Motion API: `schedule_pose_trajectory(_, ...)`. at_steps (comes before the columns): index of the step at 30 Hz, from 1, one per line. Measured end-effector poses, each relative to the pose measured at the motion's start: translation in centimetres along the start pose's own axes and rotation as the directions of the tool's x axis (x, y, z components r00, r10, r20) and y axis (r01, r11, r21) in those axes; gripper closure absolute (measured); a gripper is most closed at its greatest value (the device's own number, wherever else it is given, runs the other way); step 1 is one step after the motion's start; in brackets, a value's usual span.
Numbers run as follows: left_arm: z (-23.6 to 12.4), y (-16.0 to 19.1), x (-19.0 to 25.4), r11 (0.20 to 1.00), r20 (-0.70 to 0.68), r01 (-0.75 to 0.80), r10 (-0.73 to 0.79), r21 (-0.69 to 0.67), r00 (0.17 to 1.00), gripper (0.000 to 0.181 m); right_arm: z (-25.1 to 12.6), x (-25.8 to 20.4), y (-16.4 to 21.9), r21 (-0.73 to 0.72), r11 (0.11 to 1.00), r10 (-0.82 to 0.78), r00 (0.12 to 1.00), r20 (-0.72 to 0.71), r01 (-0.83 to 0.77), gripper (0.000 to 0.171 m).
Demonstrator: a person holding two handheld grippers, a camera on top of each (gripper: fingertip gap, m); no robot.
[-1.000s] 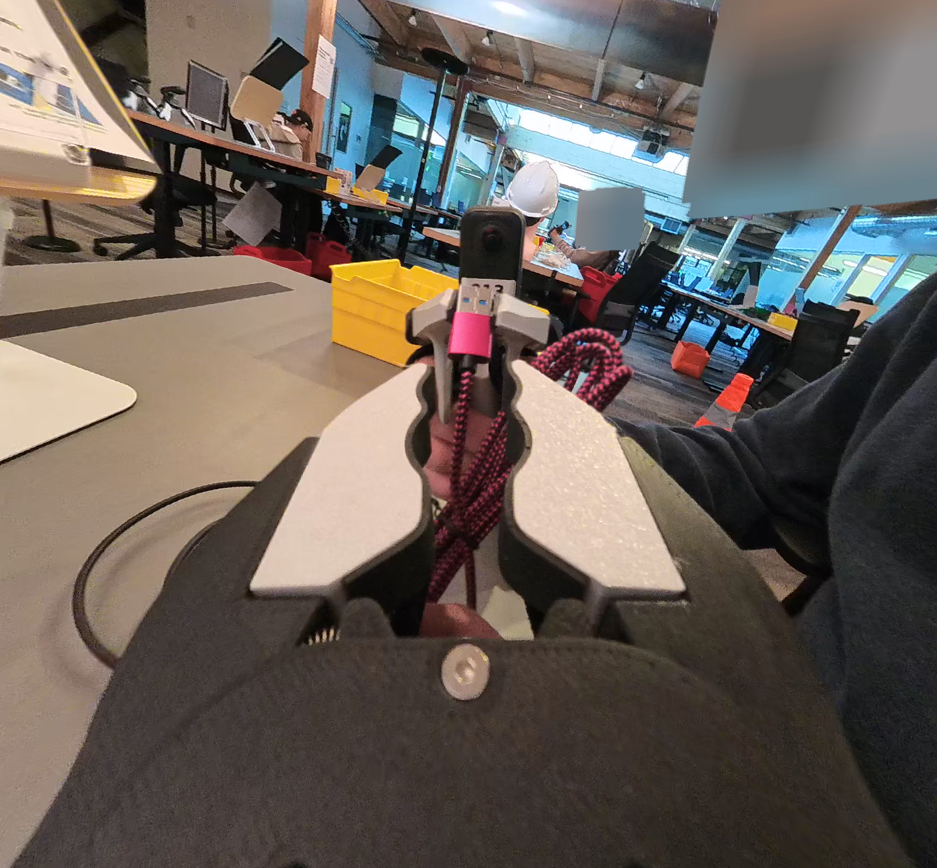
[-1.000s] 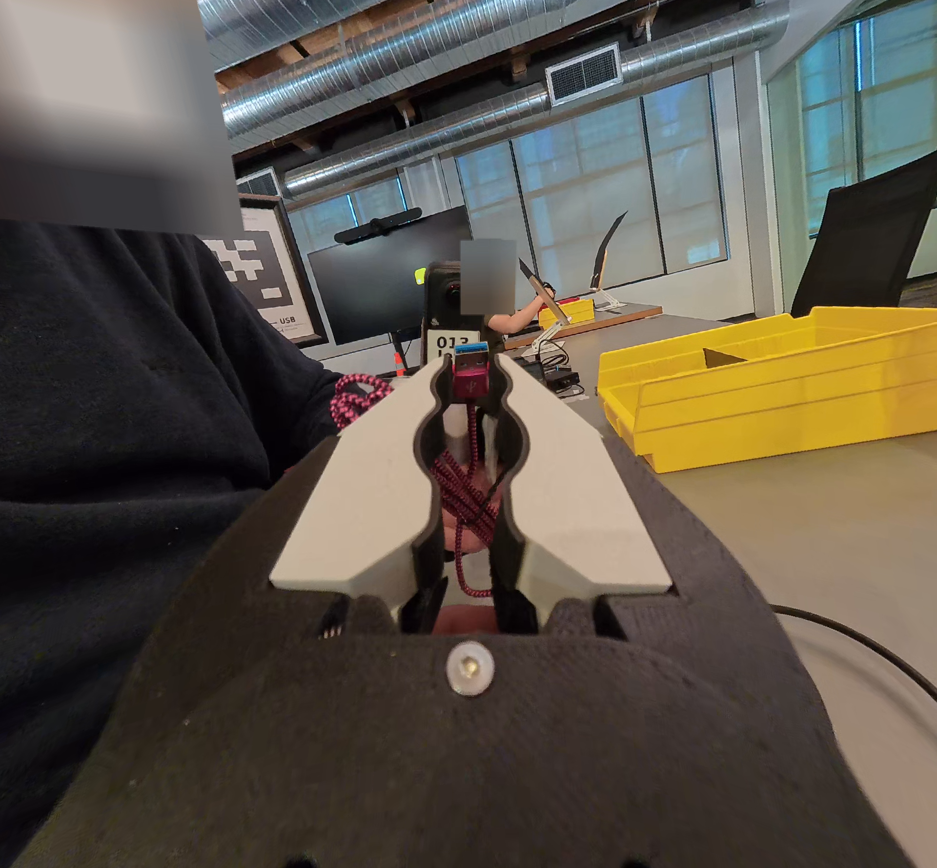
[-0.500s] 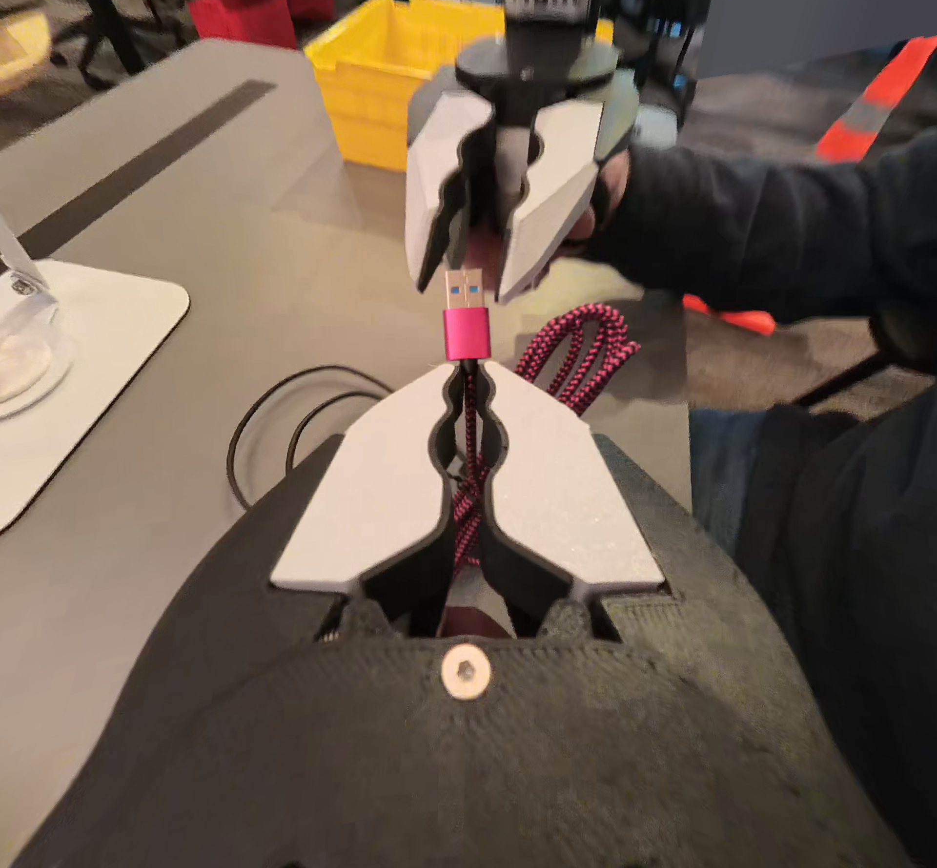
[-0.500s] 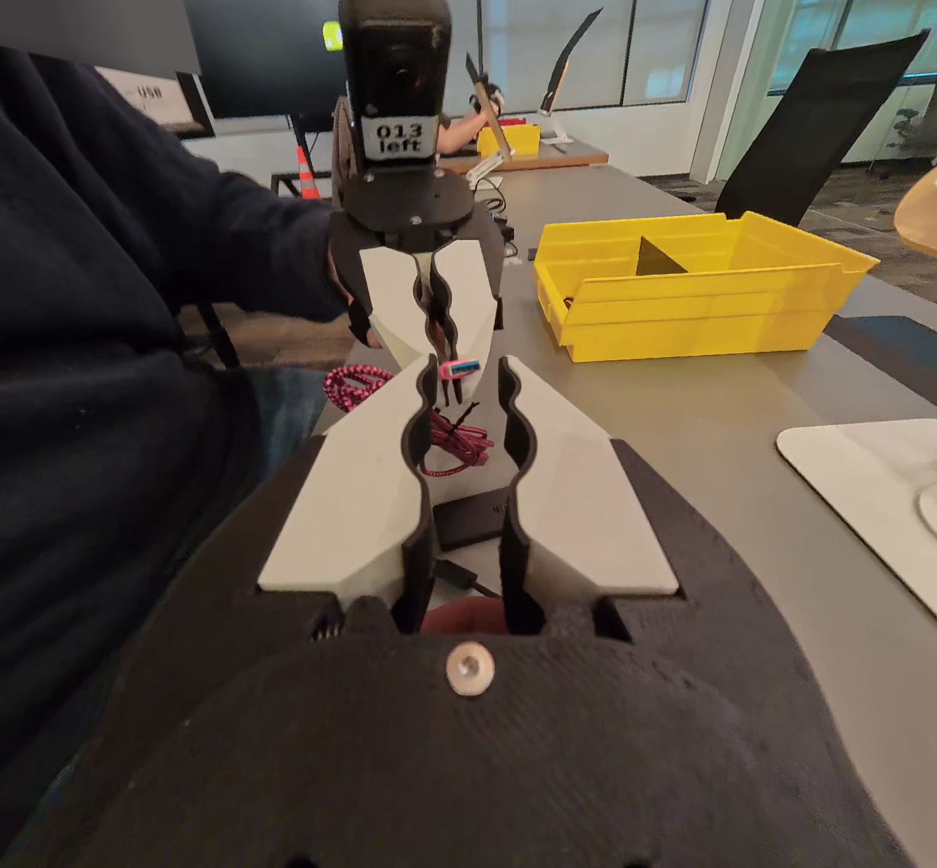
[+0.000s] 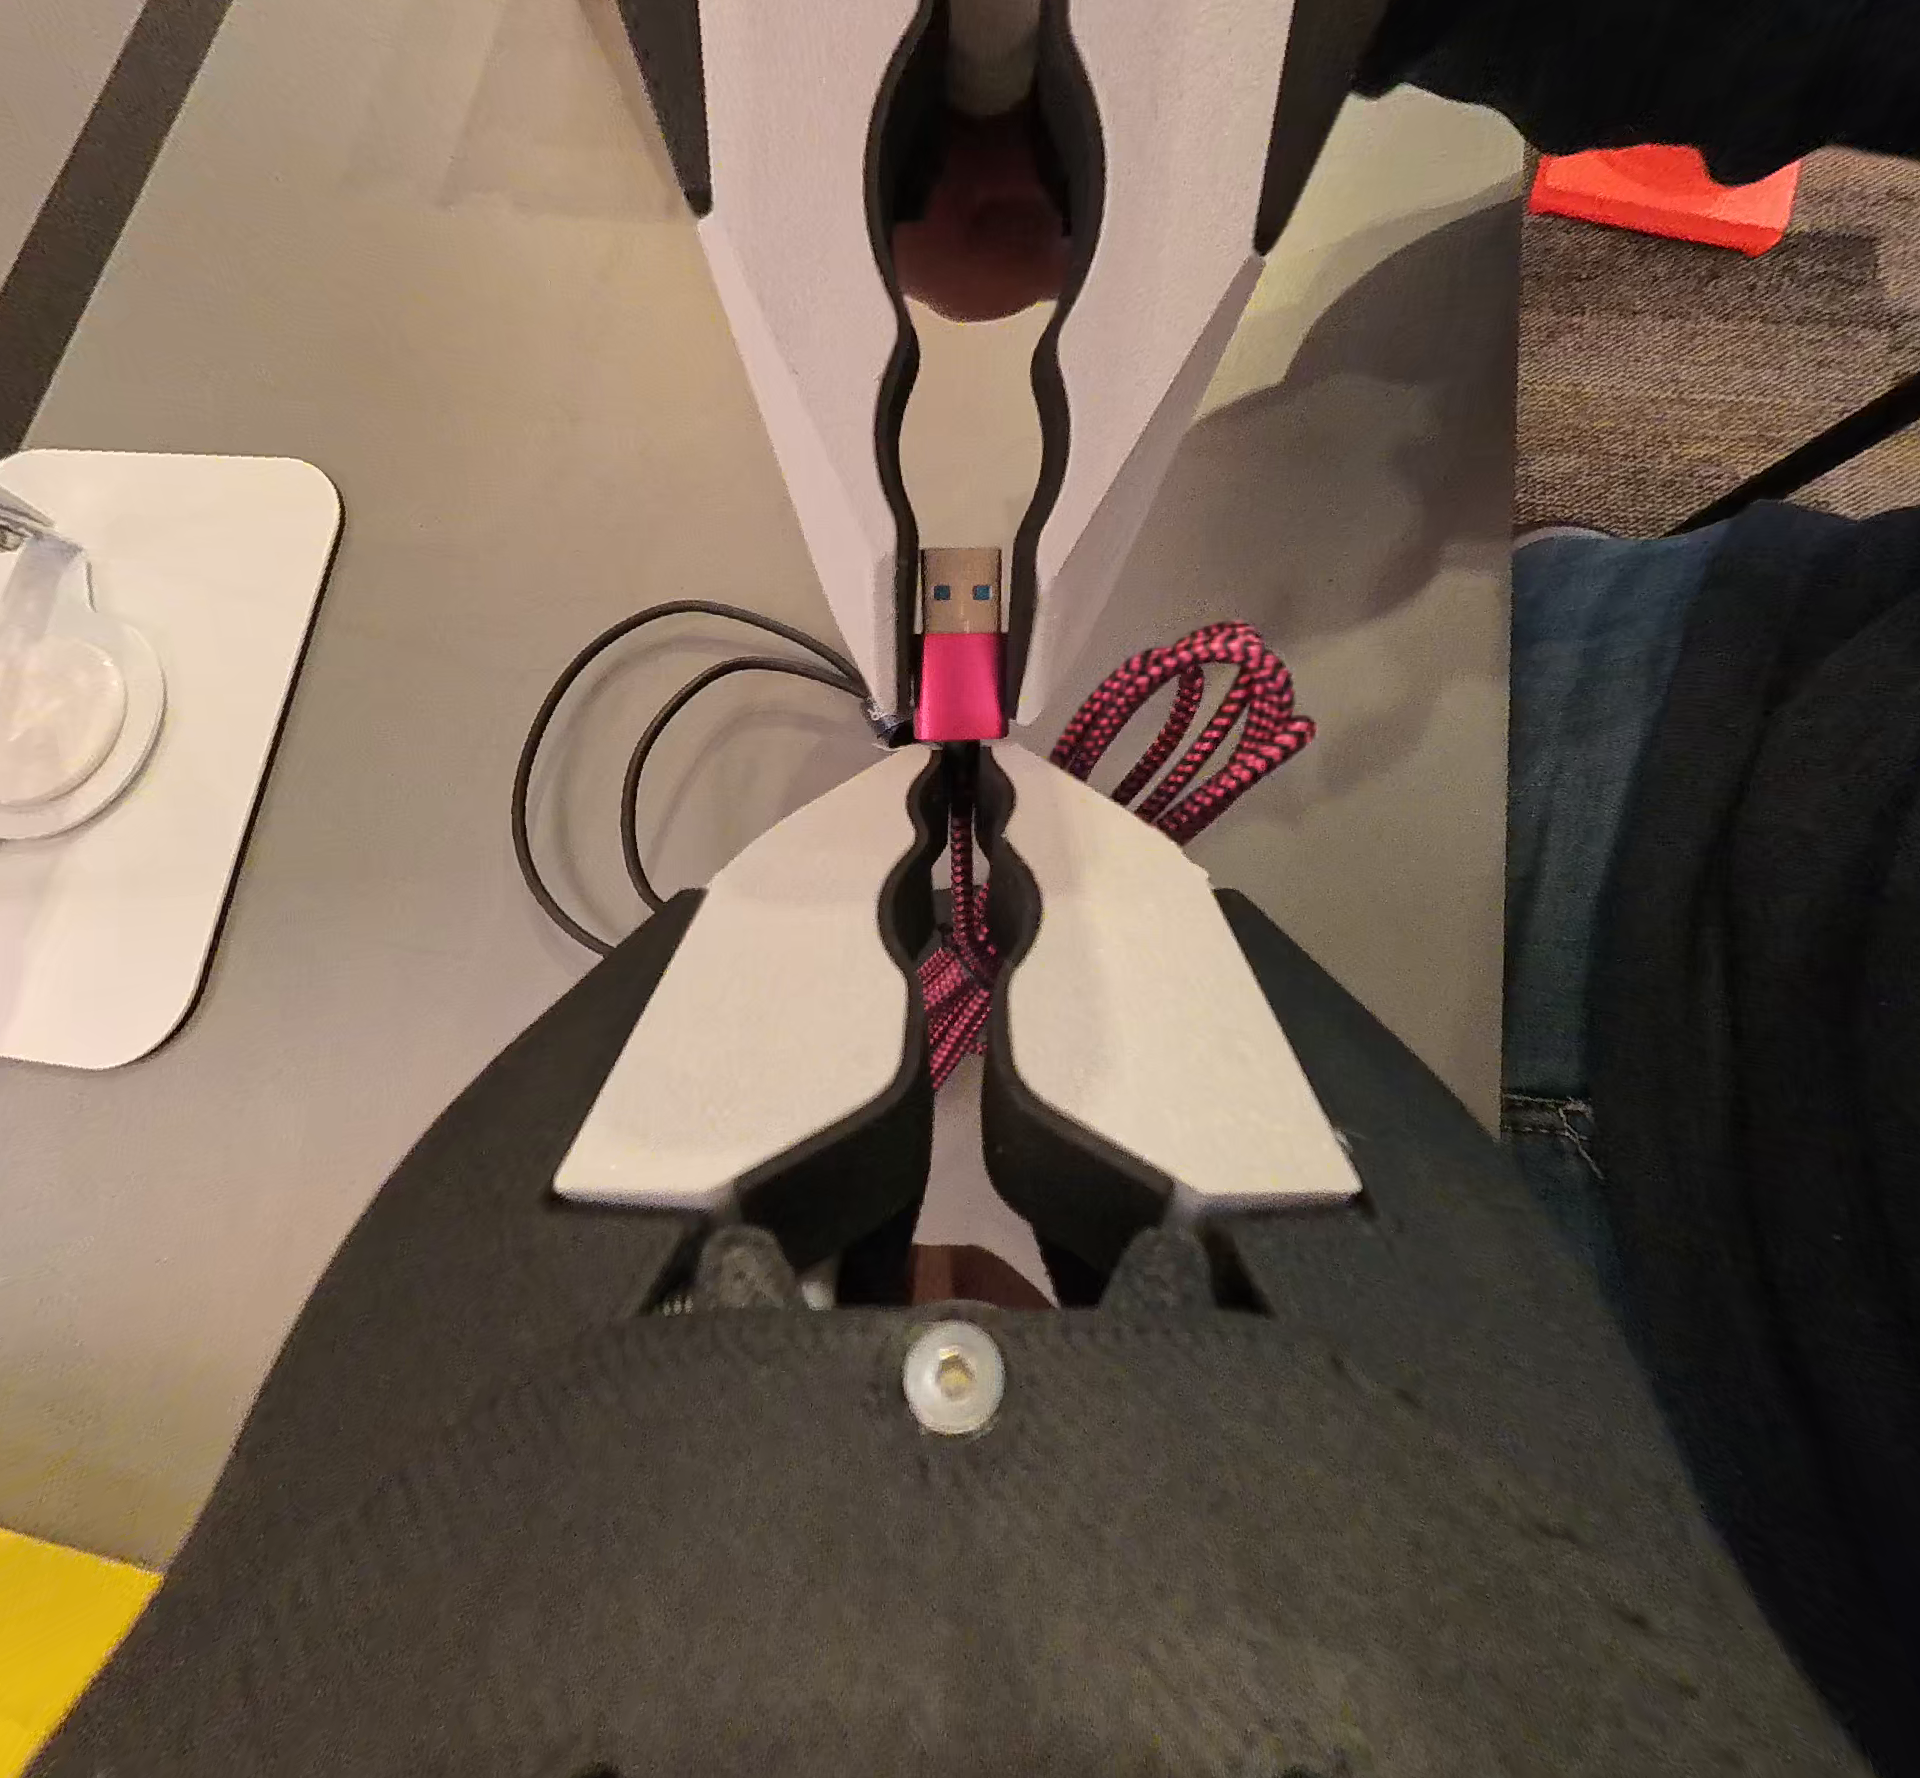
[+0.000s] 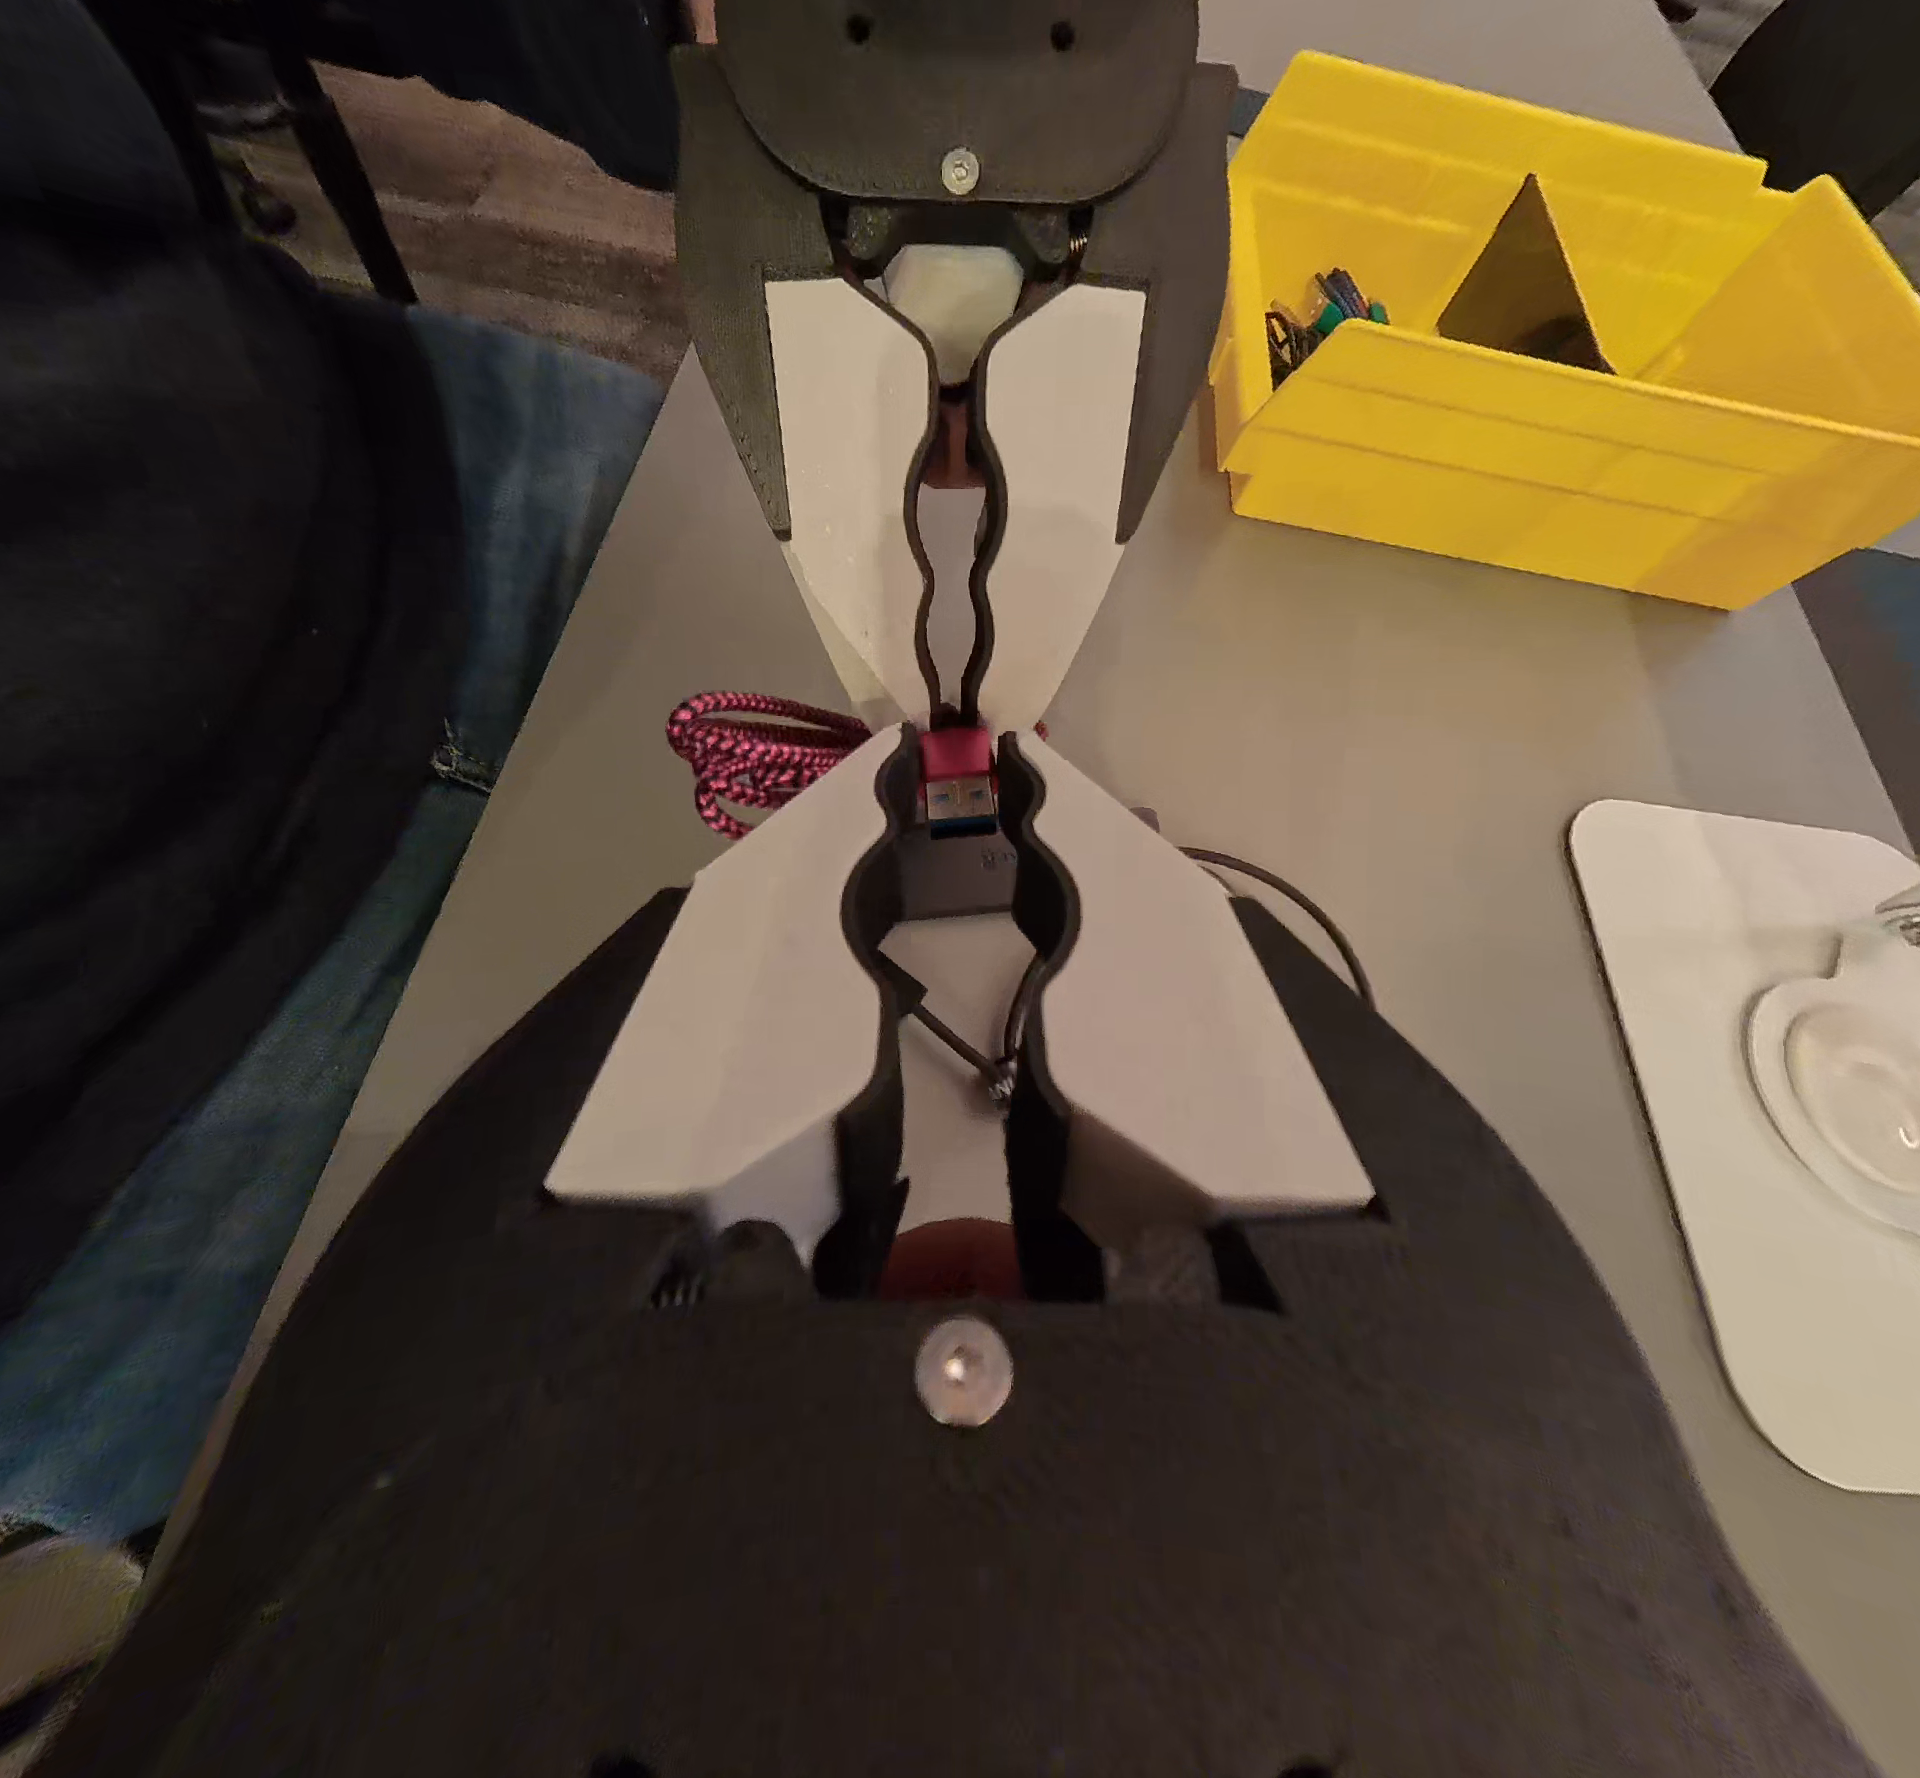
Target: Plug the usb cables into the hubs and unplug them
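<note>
Grippers now tip-to-tip: left gripper (image 5: pixel 961 772) fingers pinch cable; plug (image 5: pixel 963 653) between spread right gripper (image 6: pixel 961 752) fingers.

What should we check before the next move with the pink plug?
1. The left gripper pinches the pink cable just behind the plug: ok.
2. The plug sits between the fingers of the right gripper: ok.
3. The right gripper is squeezing the plug: cannot tell.
4. The plug tip lines up with the black hub: ok.
5. The plug is already in the hub: cannot tell.
</note>
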State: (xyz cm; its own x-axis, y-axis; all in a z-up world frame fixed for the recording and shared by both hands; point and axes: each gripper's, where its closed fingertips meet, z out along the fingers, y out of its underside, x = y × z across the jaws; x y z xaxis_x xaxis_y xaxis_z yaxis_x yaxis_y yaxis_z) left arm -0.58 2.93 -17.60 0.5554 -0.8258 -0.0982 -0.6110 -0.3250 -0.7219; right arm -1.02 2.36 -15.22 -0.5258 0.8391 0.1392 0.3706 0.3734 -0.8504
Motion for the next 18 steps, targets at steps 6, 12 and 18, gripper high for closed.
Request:
schedule_pose_trajectory(6, 0.3, 0.3, 0.2, 1.0, -0.009, -0.002, 0.001, -0.009, 1.0, 0.177, 0.3, -0.2, 0.5, 0.017, 0.999, 0.035, 0.999, -0.002, -0.035, 0.157)
schedule_pose_trajectory(12, 0.7, 0.8, 0.4, 1.0, -0.015, -0.011, 0.01, -0.01, 1.0, 0.177, 0.7, -0.5, 1.1, -0.015, 1.0, 0.024, 1.0, 0.017, -0.023, 0.158)
schedule_pose_trajectory(18, 0.4, 3.7, 0.1, 0.999, -0.081, 0.033, -0.033, 0.004, 0.996, 0.148, 0.5, -0.2, 2.1, -0.002, 0.999, 0.044, 0.999, 0.023, -0.044, 0.158)
